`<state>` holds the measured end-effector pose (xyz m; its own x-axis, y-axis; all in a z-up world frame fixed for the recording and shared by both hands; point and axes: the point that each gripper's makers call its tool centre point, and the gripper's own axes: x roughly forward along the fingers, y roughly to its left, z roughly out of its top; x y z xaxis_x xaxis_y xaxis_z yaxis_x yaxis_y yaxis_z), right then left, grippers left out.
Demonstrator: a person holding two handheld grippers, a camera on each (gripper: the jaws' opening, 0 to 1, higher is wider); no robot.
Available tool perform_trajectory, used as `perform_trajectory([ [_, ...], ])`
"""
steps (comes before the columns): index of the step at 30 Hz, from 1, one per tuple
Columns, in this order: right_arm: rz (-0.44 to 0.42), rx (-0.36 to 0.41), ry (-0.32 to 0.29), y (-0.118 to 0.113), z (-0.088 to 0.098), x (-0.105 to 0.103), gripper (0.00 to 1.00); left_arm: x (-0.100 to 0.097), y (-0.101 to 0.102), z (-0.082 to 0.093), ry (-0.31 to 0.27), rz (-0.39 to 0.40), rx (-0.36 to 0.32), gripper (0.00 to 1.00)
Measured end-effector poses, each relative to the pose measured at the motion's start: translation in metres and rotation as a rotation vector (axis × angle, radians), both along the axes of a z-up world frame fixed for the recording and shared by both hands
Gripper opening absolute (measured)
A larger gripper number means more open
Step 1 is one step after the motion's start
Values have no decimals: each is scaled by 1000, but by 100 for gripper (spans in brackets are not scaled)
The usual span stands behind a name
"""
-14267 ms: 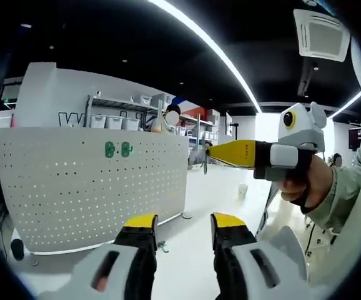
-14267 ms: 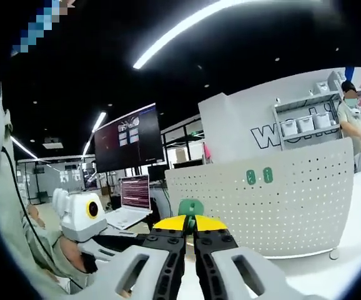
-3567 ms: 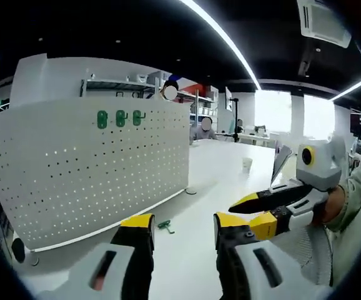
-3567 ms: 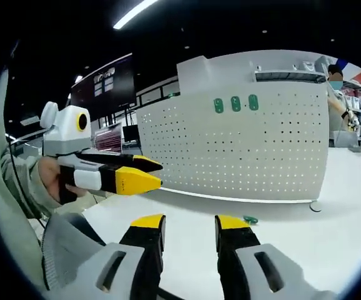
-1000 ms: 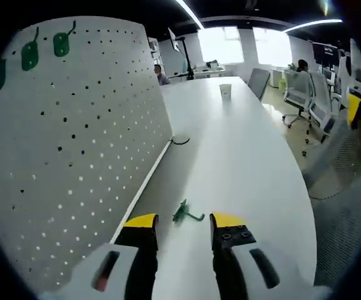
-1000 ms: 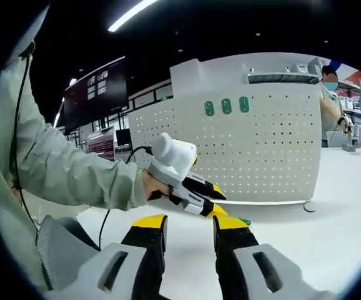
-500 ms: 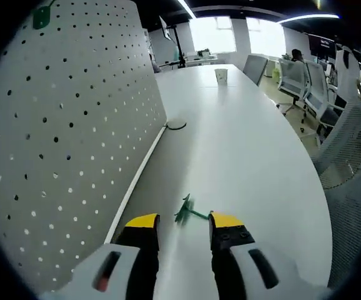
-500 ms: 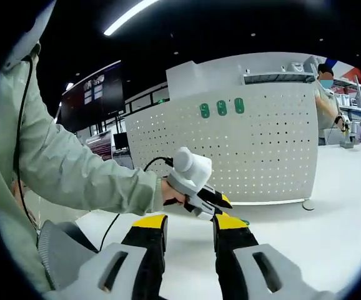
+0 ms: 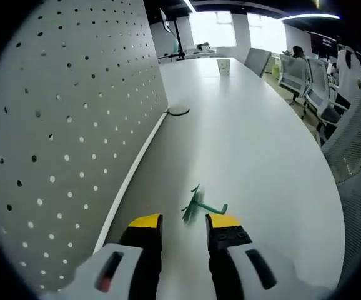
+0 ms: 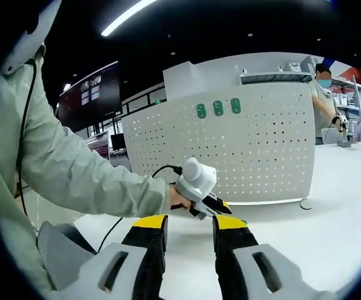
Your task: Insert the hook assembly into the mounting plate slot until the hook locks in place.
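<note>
White pegboard (image 9: 62,144) stands beside green hook (image 9: 199,206).

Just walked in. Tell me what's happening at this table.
A person is working two handheld tools. The left claw, open, is down at the white table with a loose green hook lying just ahead of its tips. Three green hooks already hang near the top of the pegboard. The right claw is open, holding nothing.

The room was bright. Light came from big windows (image 9: 230,28) far away and from a long ceiling lamp (image 10: 130,14). The white table (image 9: 255,144) shone with soft glare. Straight lines bent near the edges. The green hook (image 9: 200,205) looked a little blurry.
</note>
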<state>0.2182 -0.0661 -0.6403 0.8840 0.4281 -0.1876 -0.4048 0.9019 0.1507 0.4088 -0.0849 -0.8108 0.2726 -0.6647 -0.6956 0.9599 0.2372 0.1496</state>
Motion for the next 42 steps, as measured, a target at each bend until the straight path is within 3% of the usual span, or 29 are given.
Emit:
perform_trajectory([
  [18,-11,-3,3,-3,-1,1,27,7,-15,-13,56,-2,-13,24],
  [26,-11,-5,0,-3,0,1,27,1,-20,-13,93,-1,-44,12],
  [28,-12,-4,-1,-3,0,1,27,-1,-22,-12,87,-6,-48,6],
  [42,-8,-13,-15,-2,2,0,26,-7,-18,-11,65,34,-44,3],
])
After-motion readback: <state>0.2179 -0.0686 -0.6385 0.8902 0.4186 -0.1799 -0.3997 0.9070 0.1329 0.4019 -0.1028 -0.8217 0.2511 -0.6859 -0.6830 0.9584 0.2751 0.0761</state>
